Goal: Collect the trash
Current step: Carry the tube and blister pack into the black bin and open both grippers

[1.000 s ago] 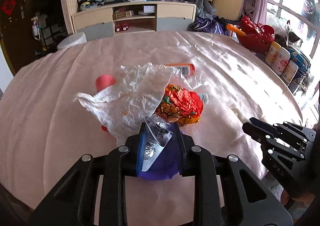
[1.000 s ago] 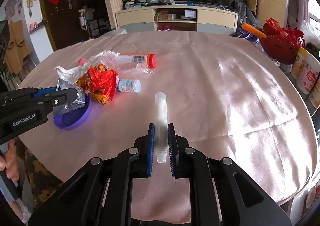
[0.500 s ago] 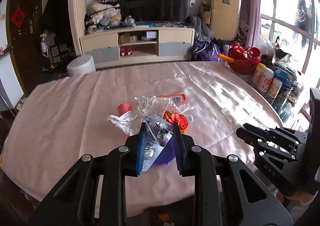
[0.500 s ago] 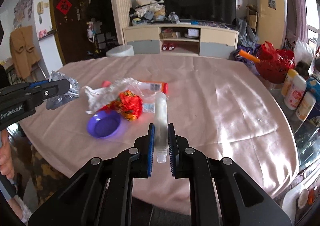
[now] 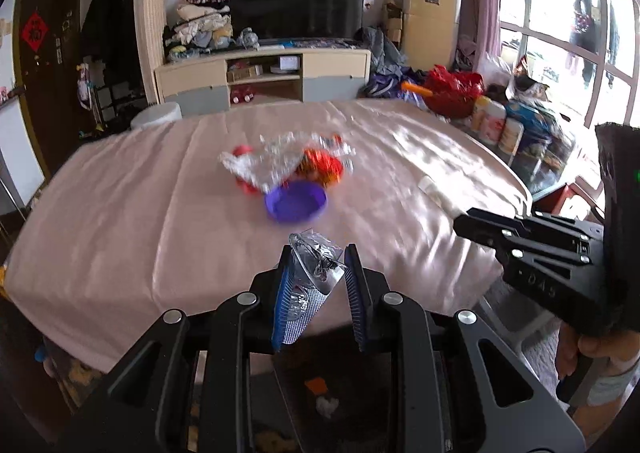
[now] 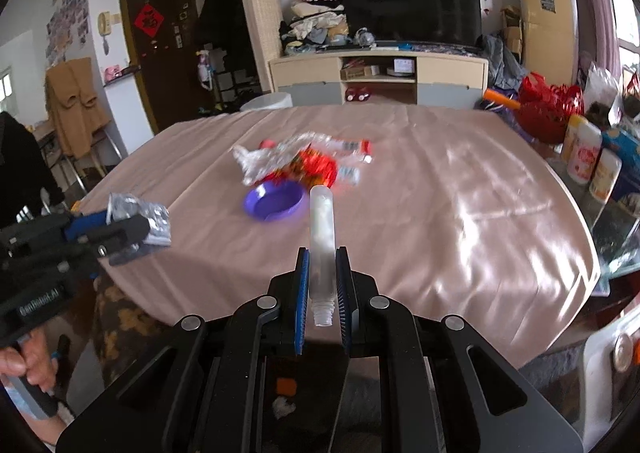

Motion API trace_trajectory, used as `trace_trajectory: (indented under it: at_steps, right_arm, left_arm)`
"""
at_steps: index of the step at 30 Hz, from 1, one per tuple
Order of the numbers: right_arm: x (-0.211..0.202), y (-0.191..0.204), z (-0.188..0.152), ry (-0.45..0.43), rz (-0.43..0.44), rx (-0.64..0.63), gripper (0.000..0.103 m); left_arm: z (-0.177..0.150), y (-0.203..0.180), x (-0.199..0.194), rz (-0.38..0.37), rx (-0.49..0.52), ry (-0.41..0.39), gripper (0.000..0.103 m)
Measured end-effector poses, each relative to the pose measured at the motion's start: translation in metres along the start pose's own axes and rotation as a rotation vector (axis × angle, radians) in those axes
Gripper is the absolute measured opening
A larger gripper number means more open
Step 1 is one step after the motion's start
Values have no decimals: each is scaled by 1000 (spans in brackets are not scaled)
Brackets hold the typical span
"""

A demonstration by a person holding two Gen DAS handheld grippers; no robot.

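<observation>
My left gripper (image 5: 318, 253) is shut on a crumpled silver foil wrapper (image 5: 314, 269), held near the table's front edge; the wrapper also shows in the right wrist view (image 6: 140, 219). My right gripper (image 6: 322, 253) is shut on a clear plastic tube (image 6: 321, 237), held above the front edge; it shows at the right in the left wrist view (image 5: 472, 225). On the pink tablecloth (image 5: 120, 213) lie a purple dish (image 5: 295, 205), a clear crinkled plastic bag (image 5: 264, 165), a red-orange wrapper (image 5: 322, 167) and an orange-capped bottle (image 6: 354, 147).
Red basket (image 6: 548, 113) and several white jars (image 6: 588, 157) stand beside the table's right edge. A TV cabinet (image 6: 380, 81) stands behind. Scraps lie on the floor below the front edge (image 5: 320, 393).
Both grippers have pulled up and back from the table with their loads. The foil wrapper has come away from the purple dish; the trash pile looks smaller and farther off.
</observation>
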State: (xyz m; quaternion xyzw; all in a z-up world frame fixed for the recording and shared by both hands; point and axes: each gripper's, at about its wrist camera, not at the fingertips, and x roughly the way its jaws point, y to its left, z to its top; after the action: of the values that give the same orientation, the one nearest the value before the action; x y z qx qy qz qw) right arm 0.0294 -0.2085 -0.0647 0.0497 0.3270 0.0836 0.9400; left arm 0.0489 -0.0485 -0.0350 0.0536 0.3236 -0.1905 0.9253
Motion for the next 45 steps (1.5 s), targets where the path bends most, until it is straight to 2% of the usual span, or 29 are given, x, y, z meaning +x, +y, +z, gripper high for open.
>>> trace_trajectory:
  at_steps: [10,18,25,31,33,38,39,40,41,42,43,44,45]
  right_arm:
    - [27,5,-59,125,38,55,15]
    - [52,8,-89,231,52,80,15]
    - [76,6,-110,326,51,110,15]
    - [87,7,-112,359,62,134,17]
    - [89,6,-110,362,63,141,17]
    - [90,3,-110,359,53,153,18]
    - [91,4,-109,358,50,152,20]
    - [89,3,-108,352,45,152,29]
    - [88,2,-107,345,40,151,43]
    - [87,2,-106,333,32,150,51]
    - [82,1,-104,305,16,145,65]
    - [80,0,-102,284,4,142,74]
    - [77,-2,-99,265,-5,139,79]
  left_arm:
    - [-69,7,35,-46,-72,153,24]
    - [-119,7,72,-91,-114,278,24]
    - [-151,6,95,-125,-122,361,24]
    - [-157,6,103,-128,-119,385,24]
    - [-156,6,104,-122,-114,387,26]
    - [-153,9,104,-113,-121,383,47]
    - [-152,11,103,-110,-123,380,48]
    - [-152,14,102,-108,-125,377,50]
    - [-151,15,100,-105,-128,371,53]
    - [-149,17,98,-100,-129,363,55]
    - [-148,19,95,-94,-131,355,59]
    - [-146,19,94,-90,-132,349,67]
    - [-144,21,91,-83,-133,337,71]
